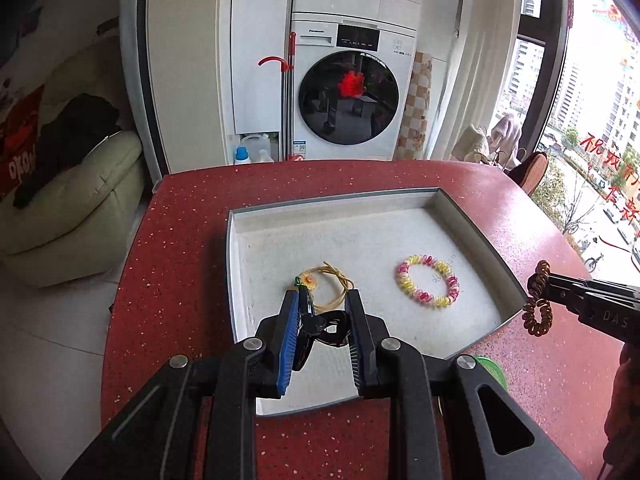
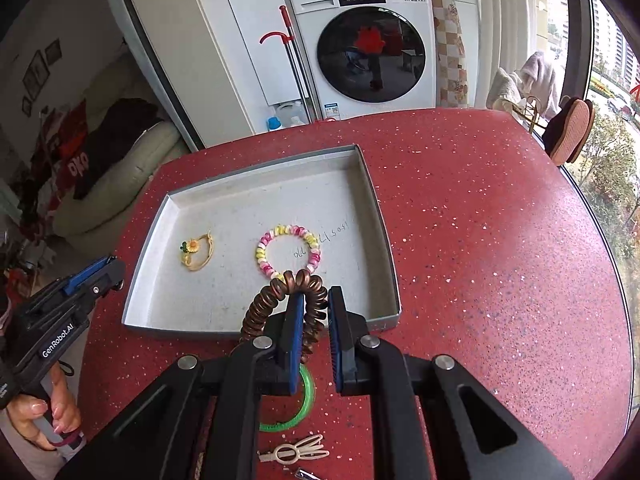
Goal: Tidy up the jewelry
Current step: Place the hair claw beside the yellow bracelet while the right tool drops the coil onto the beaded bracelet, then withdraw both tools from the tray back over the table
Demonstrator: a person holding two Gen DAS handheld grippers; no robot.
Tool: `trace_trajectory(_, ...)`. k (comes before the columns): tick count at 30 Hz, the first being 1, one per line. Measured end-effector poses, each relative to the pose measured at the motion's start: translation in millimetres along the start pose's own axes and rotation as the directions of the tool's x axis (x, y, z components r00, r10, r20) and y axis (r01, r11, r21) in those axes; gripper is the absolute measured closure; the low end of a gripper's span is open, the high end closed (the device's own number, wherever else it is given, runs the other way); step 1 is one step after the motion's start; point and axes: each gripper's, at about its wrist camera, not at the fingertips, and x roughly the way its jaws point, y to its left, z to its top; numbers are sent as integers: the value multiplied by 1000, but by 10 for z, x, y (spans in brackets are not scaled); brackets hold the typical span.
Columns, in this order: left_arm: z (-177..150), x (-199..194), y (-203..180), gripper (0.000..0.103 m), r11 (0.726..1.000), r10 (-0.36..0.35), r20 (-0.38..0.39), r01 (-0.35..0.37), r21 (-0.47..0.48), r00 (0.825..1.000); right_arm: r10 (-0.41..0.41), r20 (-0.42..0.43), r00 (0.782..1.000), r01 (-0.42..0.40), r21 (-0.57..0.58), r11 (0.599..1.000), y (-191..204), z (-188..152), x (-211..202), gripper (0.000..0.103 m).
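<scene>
Left fingers (image 1: 322, 300) grip black clip (image 1: 324, 326) | right fingers (image 2: 316, 300) pinch brown coil tie (image 2: 280, 300) | right view only: green bangle (image 2: 306, 400)

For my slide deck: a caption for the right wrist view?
Right gripper carries a brown spiral hair tie toward a grey tray.

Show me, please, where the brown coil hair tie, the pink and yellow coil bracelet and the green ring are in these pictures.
brown coil hair tie (image 2: 298, 282): right wrist view, top of its arch above the fingers.
pink and yellow coil bracelet (image 1: 403, 276): left wrist view, left side of its loop.
green ring (image 2: 308, 394): right wrist view, its right arc on the table.
</scene>
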Motion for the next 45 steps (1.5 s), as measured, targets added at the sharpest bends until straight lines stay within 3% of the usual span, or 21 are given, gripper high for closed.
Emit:
trace_trajectory(14,78,734,62,61,998,66,-99,-68,-15,993,-64,-49,997,64,-3,998,36,460,796,90)
trace_trajectory(28,-30,954,9,61,990,143,-128,-140,30,981,-102,-103,989,101,-17,995,20,483,1176,88)
trace_trajectory(30,-40,967,6,61,989,150,-127,-147,34,980,-94,-109,990,93,-13,996,18,485,1186,83)
trace_trajectory(32,-46,960,1,61,988,155,-121,-152,38,980,-94,-111,989,93,-15,996,17,496,1181,58)
trace_trajectory(33,-48,950,4,61,987,159,-120,-155,40,980,-91,-109,990,90,-15,996,11,502,1176,53)
trace_trajectory(40,-50,891,-31,61,986,165,-107,-161,47,980,-41,-74,996,42,5,999,35,472,999,50)
trace_trajectory(42,-45,861,-27,37,987,161,-100,-158,42,982,-28,-58,998,29,11,1000,51,448,917,49)
trace_trajectory(43,-41,833,-17,4,986,163,-90,-161,32,983,-24,-49,999,25,13,1000,58,432,872,49)
trace_trajectory(45,-31,733,-19,0,985,171,-35,-171,17,985,-16,-33,999,17,22,1000,55,397,782,49)
